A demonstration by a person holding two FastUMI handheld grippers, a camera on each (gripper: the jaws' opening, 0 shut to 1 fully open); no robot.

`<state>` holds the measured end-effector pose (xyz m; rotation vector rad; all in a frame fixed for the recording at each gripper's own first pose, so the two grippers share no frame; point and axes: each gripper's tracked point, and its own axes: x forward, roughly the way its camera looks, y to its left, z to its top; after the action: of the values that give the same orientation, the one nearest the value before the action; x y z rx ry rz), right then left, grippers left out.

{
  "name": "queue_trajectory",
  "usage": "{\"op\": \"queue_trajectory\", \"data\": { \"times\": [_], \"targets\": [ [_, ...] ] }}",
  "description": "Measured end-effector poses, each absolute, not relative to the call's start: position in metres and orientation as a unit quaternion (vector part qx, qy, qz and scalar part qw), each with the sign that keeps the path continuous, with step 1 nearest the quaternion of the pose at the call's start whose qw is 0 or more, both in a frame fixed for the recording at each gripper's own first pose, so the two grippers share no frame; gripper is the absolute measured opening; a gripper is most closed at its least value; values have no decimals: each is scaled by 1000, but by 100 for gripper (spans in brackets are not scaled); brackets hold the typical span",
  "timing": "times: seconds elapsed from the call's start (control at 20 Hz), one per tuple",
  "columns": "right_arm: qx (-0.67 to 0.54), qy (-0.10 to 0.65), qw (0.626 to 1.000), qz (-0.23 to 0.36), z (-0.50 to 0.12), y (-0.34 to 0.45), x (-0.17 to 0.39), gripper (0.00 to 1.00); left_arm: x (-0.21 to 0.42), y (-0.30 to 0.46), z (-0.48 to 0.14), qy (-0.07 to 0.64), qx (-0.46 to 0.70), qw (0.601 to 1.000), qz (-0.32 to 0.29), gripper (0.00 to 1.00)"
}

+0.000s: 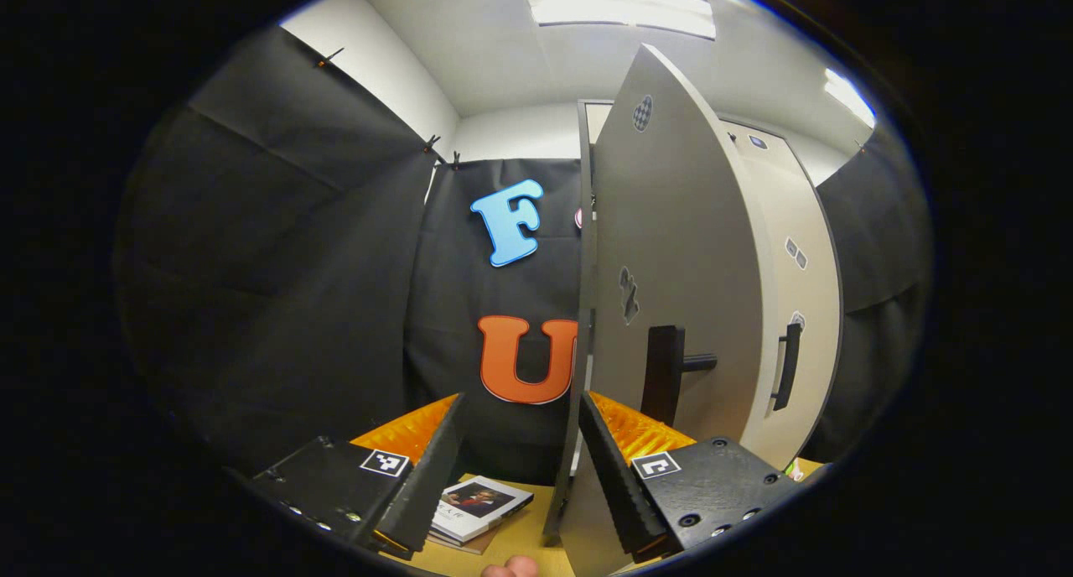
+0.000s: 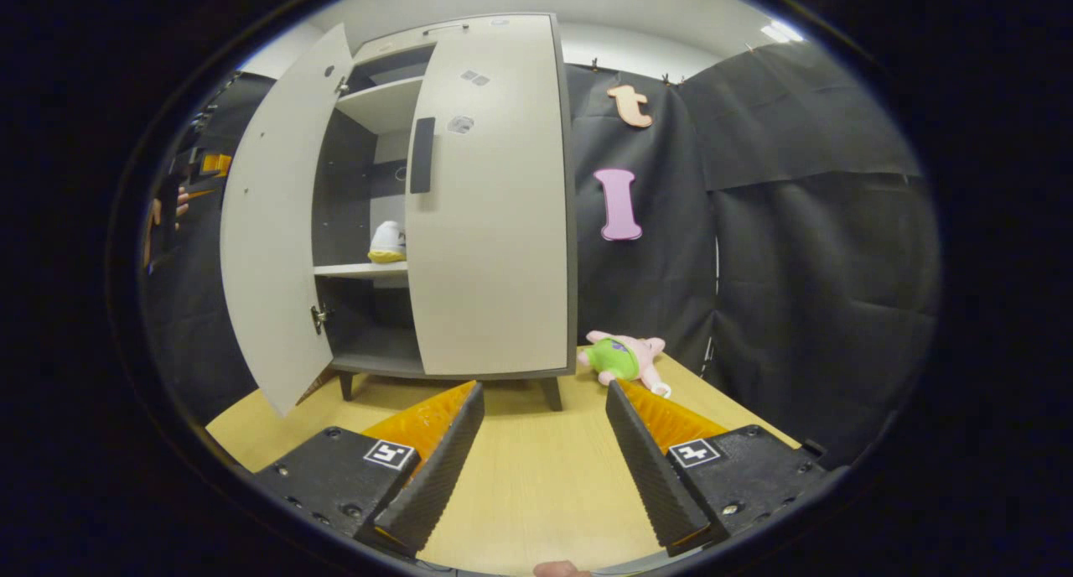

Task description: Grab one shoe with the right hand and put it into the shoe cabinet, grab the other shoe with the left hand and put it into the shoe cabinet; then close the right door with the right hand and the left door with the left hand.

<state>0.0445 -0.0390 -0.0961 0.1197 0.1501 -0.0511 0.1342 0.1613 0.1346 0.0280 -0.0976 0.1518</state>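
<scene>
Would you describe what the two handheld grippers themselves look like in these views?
The left gripper and the right gripper look alike: two long wedge-shaped fingers with ribbed inner faces, each mounted on a black block studded with screws. Each block carries a small square black-and-white marker. Ridged orange panels sit behind the fingers. No cables or sleeves can be seen.

The left hand-held gripper [image 1: 520, 468] stands open astride the edge of the cabinet's open left door [image 1: 671, 250]; a book [image 1: 479, 508] lies on the table [image 1: 524, 535] below

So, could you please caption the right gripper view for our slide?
Open right gripper facing the cabinet: right door shut, left door ajar, shoe shelved.
</scene>
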Motion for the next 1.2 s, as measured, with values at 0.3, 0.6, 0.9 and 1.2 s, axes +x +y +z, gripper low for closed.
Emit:
{"op": "queue_trajectory", "data": {
  "times": [0.3, 0.6, 0.9, 1.2],
  "targets": [
    [64, 77, 994, -40, -100, -53, 45, 95, 150, 111, 134, -59, 17, 998, 29, 81],
    [65, 79, 993, -58, -104, -71, 45, 95, 176, 57, 133, -65, -13, 998, -20, 82],
    [71, 77, 992, -73, -104, -86, 45, 95, 178, 62, 131, -70, -7, 998, -7, 83],
    [71, 76, 992, -69, -103, -87, 42, 95, 151, 54, 116, -61, 0, 998, -12, 84]
  ]
}}
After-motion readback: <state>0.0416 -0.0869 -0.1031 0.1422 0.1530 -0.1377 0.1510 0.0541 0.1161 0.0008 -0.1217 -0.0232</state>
